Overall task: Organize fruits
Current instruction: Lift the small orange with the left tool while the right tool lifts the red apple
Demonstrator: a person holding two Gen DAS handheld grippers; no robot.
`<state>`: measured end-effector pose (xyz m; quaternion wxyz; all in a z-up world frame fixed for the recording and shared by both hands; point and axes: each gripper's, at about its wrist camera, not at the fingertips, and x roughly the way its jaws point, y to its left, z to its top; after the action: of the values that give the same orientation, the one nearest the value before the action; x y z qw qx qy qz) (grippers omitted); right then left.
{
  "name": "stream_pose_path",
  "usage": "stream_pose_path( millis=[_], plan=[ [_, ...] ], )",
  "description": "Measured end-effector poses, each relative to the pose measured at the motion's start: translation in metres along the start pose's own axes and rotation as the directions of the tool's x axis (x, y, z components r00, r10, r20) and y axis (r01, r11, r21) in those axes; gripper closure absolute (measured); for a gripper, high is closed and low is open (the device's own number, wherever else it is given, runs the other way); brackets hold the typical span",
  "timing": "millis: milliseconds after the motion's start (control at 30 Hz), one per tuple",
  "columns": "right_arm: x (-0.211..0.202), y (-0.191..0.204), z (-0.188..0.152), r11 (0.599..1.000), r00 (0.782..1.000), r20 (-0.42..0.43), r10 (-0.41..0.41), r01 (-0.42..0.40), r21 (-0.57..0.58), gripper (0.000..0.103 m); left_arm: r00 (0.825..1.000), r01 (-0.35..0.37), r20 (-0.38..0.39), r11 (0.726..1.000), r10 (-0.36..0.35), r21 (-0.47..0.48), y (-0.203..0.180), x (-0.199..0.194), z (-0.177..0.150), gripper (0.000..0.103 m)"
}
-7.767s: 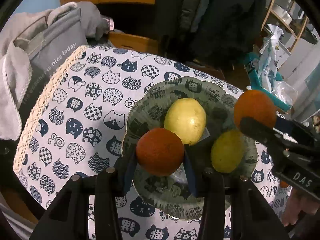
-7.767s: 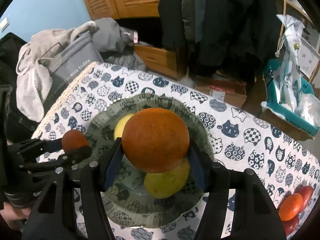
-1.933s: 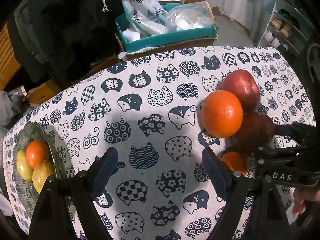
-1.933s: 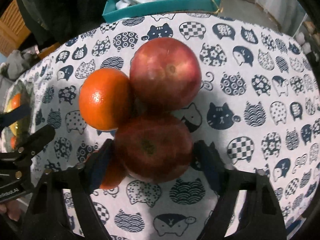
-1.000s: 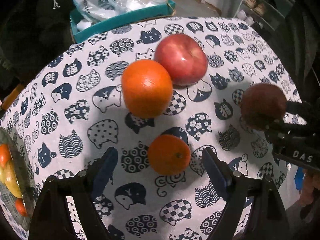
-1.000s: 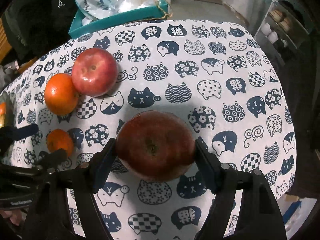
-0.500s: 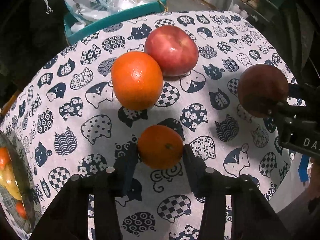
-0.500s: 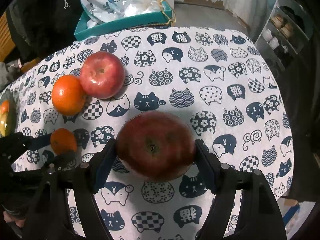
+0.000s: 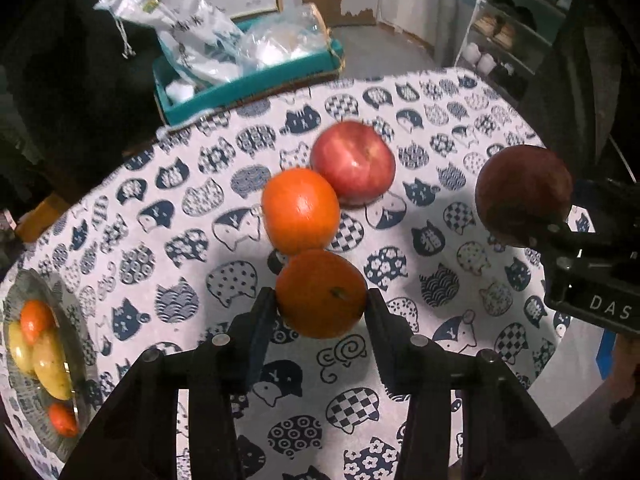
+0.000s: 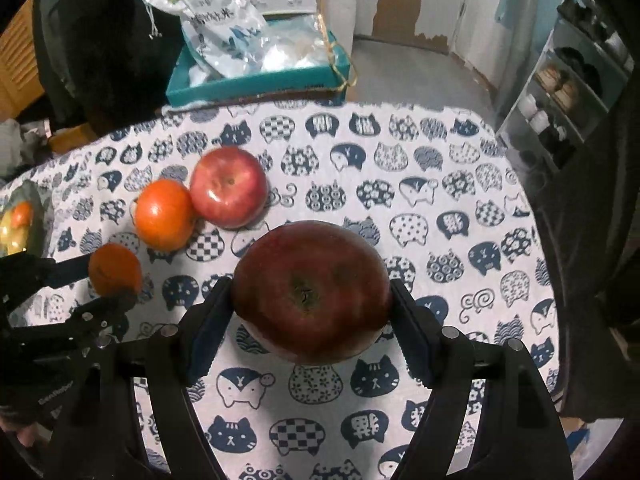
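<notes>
Fruit in both tools! Left tool (image 9: 321, 300) pinches a small orange (image 9: 321, 294), raised off the bench (image 9: 168, 208); right tool (image 10: 311, 300) grips a dark apple (image 10: 310, 290). At the small orange's twelve o'clock, a big orange (image 9: 301, 210) touches a red apple (image 9: 353, 162). Plate (image 9: 16, 288) sits at nine o'clock.

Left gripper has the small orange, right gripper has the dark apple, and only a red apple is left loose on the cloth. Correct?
Not quite. Two fruits are loose: the red apple and a large orange touching it, as the left wrist view shows. The left gripper does hold the small orange, the right gripper the dark apple.
</notes>
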<state>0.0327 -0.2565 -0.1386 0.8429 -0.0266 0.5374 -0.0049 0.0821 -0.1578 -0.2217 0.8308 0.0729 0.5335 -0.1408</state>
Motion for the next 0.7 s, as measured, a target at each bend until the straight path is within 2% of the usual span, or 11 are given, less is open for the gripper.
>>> stream_pose_path(
  millis=[333, 700],
  plan=[
    [-0.039, 0.007, 0.012, 1.000, 0.995, 0.099, 0.015, -0.014, -0.010, 0.027, 0.995, 0.016, 0.098, 1.000, -0.016, 0.005, 0.003, -0.040, 0.005, 0.057],
    [-0.079, 0.018, 0.019, 0.999, 0.979, 0.201, 0.028, -0.019, -0.046, 0.027, 0.981, 0.027, 0.195, 1.000, -0.026, -0.004, 0.011, -0.085, 0.005, 0.057]
  ],
)
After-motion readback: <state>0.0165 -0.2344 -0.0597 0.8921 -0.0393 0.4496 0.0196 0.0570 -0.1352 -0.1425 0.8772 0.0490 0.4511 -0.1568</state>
